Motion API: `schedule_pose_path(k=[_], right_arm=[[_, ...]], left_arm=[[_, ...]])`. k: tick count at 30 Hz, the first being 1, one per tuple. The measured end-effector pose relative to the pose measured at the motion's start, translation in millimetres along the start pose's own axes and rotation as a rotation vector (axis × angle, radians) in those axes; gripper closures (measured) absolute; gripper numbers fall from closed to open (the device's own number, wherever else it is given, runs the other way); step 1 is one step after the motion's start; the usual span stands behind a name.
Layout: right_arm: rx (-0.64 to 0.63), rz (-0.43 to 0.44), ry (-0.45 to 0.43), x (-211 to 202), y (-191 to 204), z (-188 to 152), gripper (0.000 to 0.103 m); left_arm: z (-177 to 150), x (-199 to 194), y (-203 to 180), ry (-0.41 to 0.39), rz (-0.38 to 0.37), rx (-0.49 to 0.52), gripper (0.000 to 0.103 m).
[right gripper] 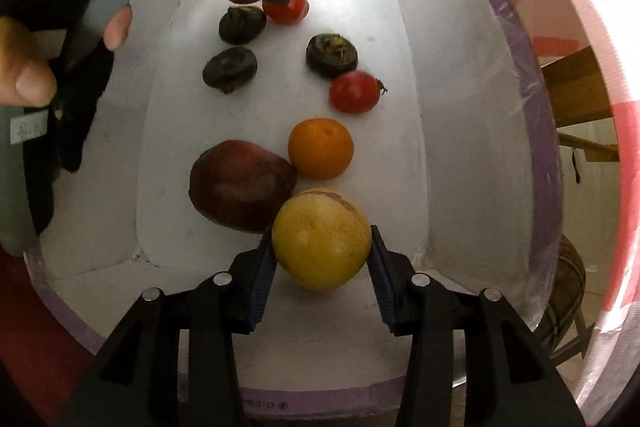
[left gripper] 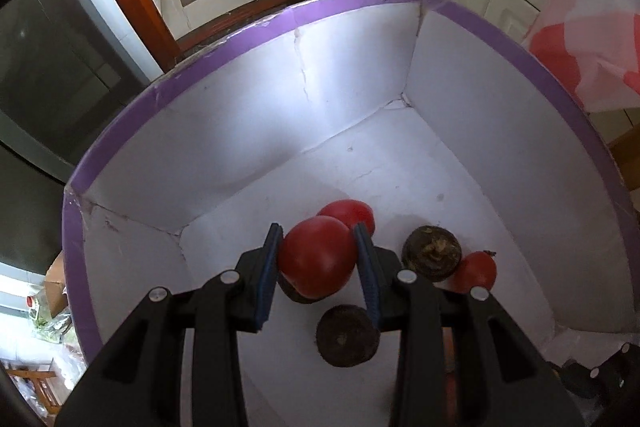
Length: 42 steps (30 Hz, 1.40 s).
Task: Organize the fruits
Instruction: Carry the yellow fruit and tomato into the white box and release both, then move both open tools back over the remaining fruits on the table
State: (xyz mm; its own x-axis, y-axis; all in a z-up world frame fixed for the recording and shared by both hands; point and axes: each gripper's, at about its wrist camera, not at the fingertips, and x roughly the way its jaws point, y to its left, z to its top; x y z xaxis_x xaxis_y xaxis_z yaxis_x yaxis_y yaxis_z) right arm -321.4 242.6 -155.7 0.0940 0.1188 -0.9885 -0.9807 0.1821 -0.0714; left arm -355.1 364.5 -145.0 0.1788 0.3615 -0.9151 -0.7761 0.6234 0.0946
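- In the box (right gripper: 452, 131) I see the orange (right gripper: 320, 148) mid-floor, the plum (right gripper: 241, 184) touching its left.
- The yellow fruit (right gripper: 321, 243) sits nearest the near wall.
- Three chestnuts (right gripper: 331, 55) and two tomatoes (right gripper: 354, 92) lie toward the far wall.

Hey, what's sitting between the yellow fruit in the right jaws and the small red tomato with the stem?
An orange lies between the yellow fruit and the stemmed tomato, seen in the right wrist view.
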Motion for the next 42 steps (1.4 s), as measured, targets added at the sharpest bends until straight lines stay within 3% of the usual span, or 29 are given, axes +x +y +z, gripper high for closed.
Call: schedule_pose_path(k=[1,6,8,14,19,21,24,28,29,32,34,37,42], right_arm=[[-0.003,-0.002,0.0,-0.7,1.0,-1.5,0.058],[-0.016,-0.018,0.001,-1.6,5.7,-4.6,0.056],[-0.021,-0.024,-0.015,1.6,12.4,2.9,0.044],[-0.05,-0.056,-0.082,-17.2,19.3,-3.2,0.031],[-0.13,-0.121,-0.208,-46.6,36.2,-11.6,0.027],[-0.162,-0.134,-0.271,-62.7,34.1,-17.3,0.027],[-0.209,-0.146,-0.439,-103.8,40.7,-27.1,0.024],[-0.182,-0.154,-0.687,-177.6,26.3,-50.3,0.018],[-0.147,-0.16,-0.753,-199.4,17.3,-59.5,0.016],[-0.019,-0.208,-0.918,-252.5,-14.4,-87.9,0.017],[0.082,-0.265,-0.992,-278.4,-38.2,-111.4,0.016],[0.264,-0.401,-1.056,-304.0,-82.6,-155.0,0.016],[0.581,-0.501,-1.028,-300.1,-164.3,-221.8,0.016]], left_arm=[[0.4,0.1,-0.6,0.001,0.004,-0.001,0.063],[2.9,0.4,0.2,-0.008,0.029,-0.006,0.031],[4.2,-0.2,1.5,-0.021,0.043,-0.018,0.019],[8.9,-6.6,10.0,-0.06,0.064,-0.066,0.011],[9.8,-42.9,24.8,-0.224,0.003,-0.166,0.008],[11.0,-60.3,28.1,-0.289,0.011,-0.183,0.008],[20.5,-98.0,38.4,-0.421,0.025,-0.235,0.008],[34.2,-177.0,42.6,-0.69,0.006,-0.309,0.002],[36.4,-202.0,37.0,-0.773,-0.025,-0.316,0.002],[40.6,-253.9,3.9,-0.908,-0.154,-0.248,0.002],[42.9,-277.5,-28.1,-0.938,-0.251,-0.165,0.001],[43.7,-300.3,-84.8,-0.938,-0.397,-0.034,0.001],[46.9,-312.5,-211.5,-0.802,-0.614,0.201,0.001]])
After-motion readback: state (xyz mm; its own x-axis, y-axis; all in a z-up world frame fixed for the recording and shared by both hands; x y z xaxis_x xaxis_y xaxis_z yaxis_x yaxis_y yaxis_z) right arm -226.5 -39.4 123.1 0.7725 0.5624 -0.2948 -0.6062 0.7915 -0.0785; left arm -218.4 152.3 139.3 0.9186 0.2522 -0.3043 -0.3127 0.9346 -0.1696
